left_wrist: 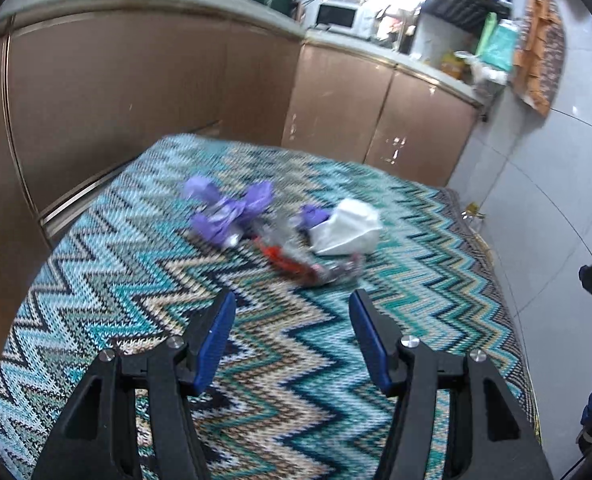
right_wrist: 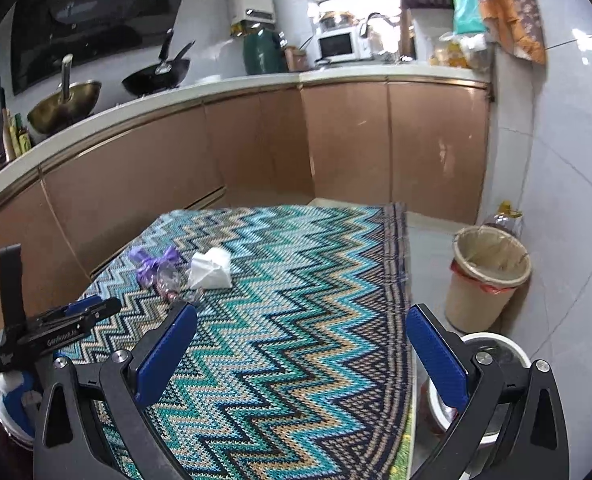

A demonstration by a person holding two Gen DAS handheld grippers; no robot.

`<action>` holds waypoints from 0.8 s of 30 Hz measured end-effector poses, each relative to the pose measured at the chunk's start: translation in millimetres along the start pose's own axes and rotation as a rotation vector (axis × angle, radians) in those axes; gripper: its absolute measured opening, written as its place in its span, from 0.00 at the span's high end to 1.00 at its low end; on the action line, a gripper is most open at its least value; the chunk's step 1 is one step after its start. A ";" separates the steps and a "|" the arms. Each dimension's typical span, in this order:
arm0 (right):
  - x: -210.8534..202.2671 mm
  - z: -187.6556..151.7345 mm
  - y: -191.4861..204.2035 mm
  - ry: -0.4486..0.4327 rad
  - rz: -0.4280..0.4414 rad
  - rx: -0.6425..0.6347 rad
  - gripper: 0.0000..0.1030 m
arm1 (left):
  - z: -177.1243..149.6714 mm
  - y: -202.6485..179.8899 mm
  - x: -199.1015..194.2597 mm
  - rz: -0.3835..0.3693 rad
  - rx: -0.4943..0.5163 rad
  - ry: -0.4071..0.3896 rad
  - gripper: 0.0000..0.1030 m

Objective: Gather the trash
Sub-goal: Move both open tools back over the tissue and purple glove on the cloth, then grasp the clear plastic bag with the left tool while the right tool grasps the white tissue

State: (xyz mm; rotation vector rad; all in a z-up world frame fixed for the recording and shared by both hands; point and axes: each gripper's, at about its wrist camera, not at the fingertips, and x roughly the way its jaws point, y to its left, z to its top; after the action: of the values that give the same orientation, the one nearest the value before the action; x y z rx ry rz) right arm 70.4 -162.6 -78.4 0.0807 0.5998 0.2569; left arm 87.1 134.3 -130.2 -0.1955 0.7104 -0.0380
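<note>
Trash: a small heap is seen on the zigzag cloth [left_wrist: 136,264] — purple wrapper [left_wrist: 224,216], white crumpled paper [left_wrist: 346,226], red-and-clear wrapper [left_wrist: 296,258], all touching or just beside each other.
Left gripper [left_wrist: 292,306]: jaws are held wide apart, nothing gripped; the heap lies just beyond the tips.
Right gripper [right_wrist: 302,320]: jaws are spread wide and empty, over the cloth, well apart from the heap.
Bin [right_wrist: 486,276]: a lined beige bin is seen on the floor beside the table, by the tiled wall.

Bare zigzag cloth [left_wrist: 288,360] before trash pile [left_wrist: 284,228], bin [right_wrist: 488,276] (floor, right), cabinets [right_wrist: 256,140] behind
</note>
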 end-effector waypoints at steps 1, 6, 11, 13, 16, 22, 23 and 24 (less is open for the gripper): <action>5.4 0.3 2.4 0.010 0.013 -0.009 0.01 | 1.4 3.3 4.6 -0.009 -0.012 0.014 0.44; 39.1 6.6 16.6 0.062 0.086 -0.065 0.02 | 11.7 5.0 25.1 -0.036 -0.041 0.038 0.44; 75.6 16.3 24.2 0.105 0.154 -0.089 0.06 | 24.8 3.5 58.4 -0.075 -0.108 0.071 0.44; 94.1 20.8 25.3 0.126 0.176 -0.087 0.10 | 28.0 3.9 75.5 -0.076 -0.135 0.093 0.44; 119.4 25.9 24.8 0.156 0.202 -0.072 0.15 | 30.2 8.6 94.5 -0.093 -0.181 0.118 0.46; 166.7 29.9 31.8 0.222 0.275 -0.036 0.30 | 26.0 15.4 112.5 -0.125 -0.220 0.125 0.62; 174.6 29.8 35.1 0.233 0.288 -0.035 0.31 | 24.9 16.3 113.4 -0.124 -0.219 0.123 0.64; 181.5 29.5 38.6 0.243 0.298 -0.036 0.31 | 24.1 17.1 113.9 -0.124 -0.218 0.118 0.67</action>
State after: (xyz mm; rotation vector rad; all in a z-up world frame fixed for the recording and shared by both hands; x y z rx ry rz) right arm 223.1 -77.8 -147.7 0.1048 0.8253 0.5726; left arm 188.7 143.6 -189.0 -0.4490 0.8196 -0.0910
